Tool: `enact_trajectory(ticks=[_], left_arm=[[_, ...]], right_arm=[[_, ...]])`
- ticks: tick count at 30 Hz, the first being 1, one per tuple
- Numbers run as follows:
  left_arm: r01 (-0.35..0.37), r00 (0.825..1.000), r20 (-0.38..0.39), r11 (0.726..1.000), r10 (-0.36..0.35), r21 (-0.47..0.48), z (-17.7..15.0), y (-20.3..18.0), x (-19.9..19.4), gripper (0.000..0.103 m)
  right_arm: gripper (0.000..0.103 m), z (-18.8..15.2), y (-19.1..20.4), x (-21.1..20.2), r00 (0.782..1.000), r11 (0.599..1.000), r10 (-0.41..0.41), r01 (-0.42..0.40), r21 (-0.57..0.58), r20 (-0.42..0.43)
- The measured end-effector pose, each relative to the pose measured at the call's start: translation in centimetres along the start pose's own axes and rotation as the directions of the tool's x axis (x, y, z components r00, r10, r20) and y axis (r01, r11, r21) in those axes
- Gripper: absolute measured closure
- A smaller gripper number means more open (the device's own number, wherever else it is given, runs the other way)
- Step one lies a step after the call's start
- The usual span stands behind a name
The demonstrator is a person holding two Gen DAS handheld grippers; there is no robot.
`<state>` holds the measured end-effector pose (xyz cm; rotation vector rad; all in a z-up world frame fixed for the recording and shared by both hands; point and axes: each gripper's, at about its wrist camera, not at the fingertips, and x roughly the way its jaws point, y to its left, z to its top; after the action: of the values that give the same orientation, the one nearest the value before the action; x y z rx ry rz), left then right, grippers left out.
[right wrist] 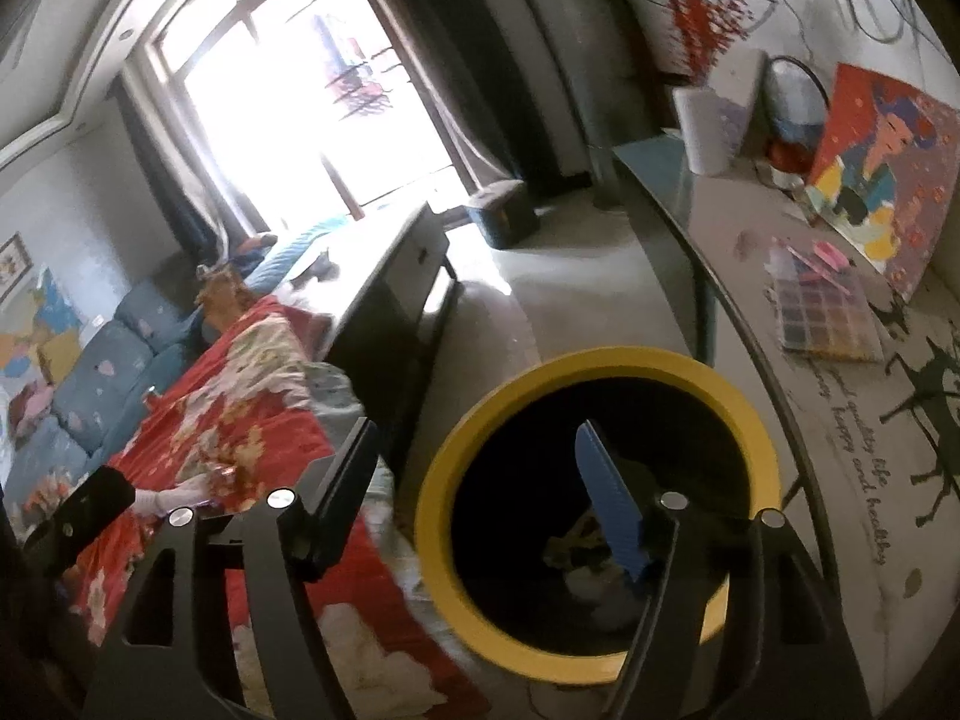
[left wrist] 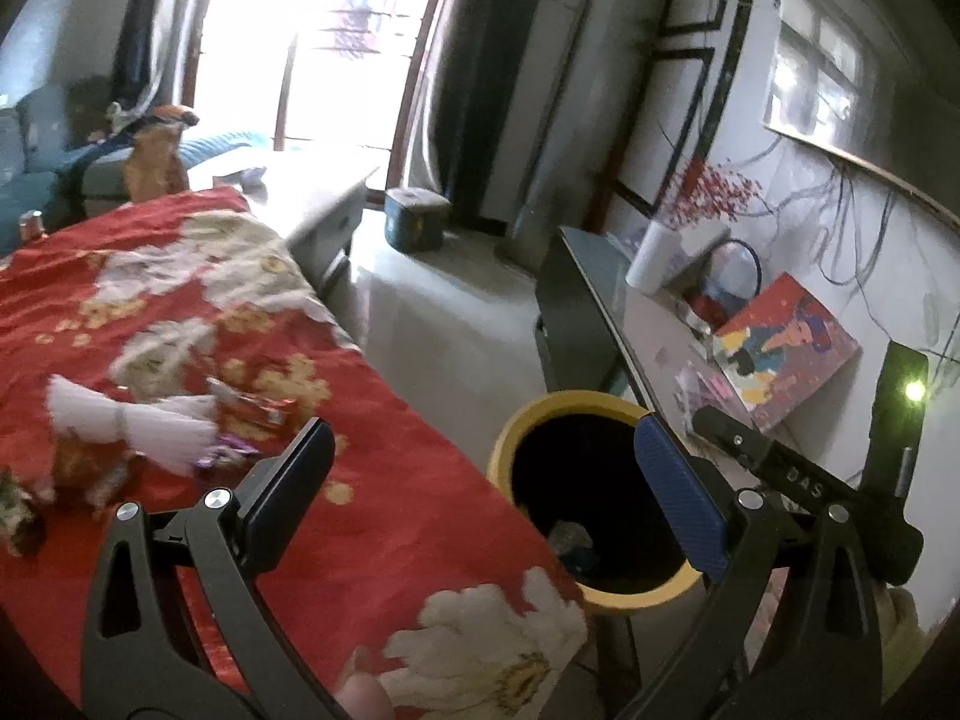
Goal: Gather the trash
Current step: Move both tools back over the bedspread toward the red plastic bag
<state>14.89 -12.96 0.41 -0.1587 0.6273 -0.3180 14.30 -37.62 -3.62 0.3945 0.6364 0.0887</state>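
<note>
Trash: a loose pile of wrappers (left wrist: 240, 420) with a white crumpled piece (left wrist: 120, 420) lies on the red floral cloth (left wrist: 384, 480) covering the bench, toward its left side in the left wrist view; blurred, exact items hard to tell. Yellow-rimmed bin (right wrist: 588, 516) stands on the floor just beside the bench's right edge, dark inside, with some scraps (right wrist: 576, 546) at its bottom. Left claw (left wrist: 486, 480) is wide open, holding nothing, one finger over the cloth, the blue-padded one over the bin's mouth. Right claw (right wrist: 480, 498) is also wide open and empty, blue finger above the bin opening. A side table (right wrist: 840, 480) with a colourful painting (right wrist: 888, 168) and white cup (right wrist: 708, 126) sits right of the bin. Blue sofa (right wrist: 102, 372) stands beyond the bench.
</note>
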Motion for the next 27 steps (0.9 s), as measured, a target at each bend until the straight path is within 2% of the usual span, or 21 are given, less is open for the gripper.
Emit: enact_trajectory(ticks=[16,27], left_arm=[[-0.114,0.986,0.115,0.99,0.124,-0.086,0.4,6.2,-5.6,0.011],[-0.185,0.969,0.134,0.972,0.205,-0.148,-0.1,10.5,-7.7,0.011]], right_arm=[[0.029,-1.6,7.4,-1.2,0.996,0.987,0.087,-0.088,-0.135,-0.011],[0.028,-3.3,12.2,-0.9,0.986,0.964,0.154,-0.163,-0.211,-0.058]])
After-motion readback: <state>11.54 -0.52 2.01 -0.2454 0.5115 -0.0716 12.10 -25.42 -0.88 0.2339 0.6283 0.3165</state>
